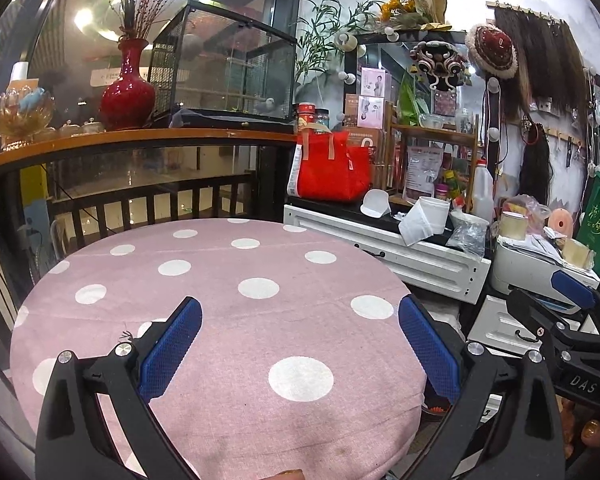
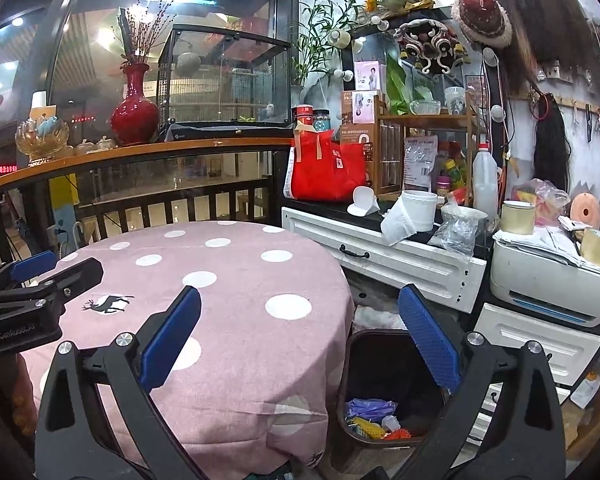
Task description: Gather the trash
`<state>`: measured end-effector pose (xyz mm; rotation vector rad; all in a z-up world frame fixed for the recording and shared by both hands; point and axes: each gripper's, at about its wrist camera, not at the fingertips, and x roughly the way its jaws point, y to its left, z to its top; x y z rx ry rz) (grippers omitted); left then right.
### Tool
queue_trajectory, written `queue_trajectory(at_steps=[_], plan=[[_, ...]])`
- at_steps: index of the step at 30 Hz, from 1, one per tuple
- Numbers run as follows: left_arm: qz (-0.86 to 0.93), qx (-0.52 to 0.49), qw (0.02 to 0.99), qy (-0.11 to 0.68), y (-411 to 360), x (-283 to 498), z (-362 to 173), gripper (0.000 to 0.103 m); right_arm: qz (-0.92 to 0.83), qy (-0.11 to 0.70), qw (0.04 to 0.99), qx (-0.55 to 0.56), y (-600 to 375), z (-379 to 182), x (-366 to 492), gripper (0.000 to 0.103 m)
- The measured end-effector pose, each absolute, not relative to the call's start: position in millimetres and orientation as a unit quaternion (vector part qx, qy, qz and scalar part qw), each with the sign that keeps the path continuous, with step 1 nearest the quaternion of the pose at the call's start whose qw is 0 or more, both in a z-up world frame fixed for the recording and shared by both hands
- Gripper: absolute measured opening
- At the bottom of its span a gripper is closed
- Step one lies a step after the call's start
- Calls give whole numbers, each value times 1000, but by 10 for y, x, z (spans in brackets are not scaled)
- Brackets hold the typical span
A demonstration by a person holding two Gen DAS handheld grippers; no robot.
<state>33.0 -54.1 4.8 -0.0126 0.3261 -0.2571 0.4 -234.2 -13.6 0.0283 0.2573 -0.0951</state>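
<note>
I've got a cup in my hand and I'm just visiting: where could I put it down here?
The round table under the pink polka-dot cloth is bare across its top, right in front of both open grippers. The white cabinet top beside it is crowded: red bag, white tub, crumpled plastic bag, bottle.

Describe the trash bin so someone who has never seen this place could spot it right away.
Find the round table with the pink polka-dot cloth. On the floor at its right edge, in front of the white drawer cabinet, stands the trash bin. It is dark, open-topped, and the only container here holding scraps: a crumpled blue bag plus yellow and orange bits.
</note>
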Motion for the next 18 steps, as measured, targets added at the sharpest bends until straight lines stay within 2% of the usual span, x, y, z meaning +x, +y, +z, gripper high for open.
queue_trajectory(at_steps=[18], plan=[[-117, -6, 979, 165, -523, 310, 27, 97, -46, 136, 990, 18, -2371, -189, 35, 97]])
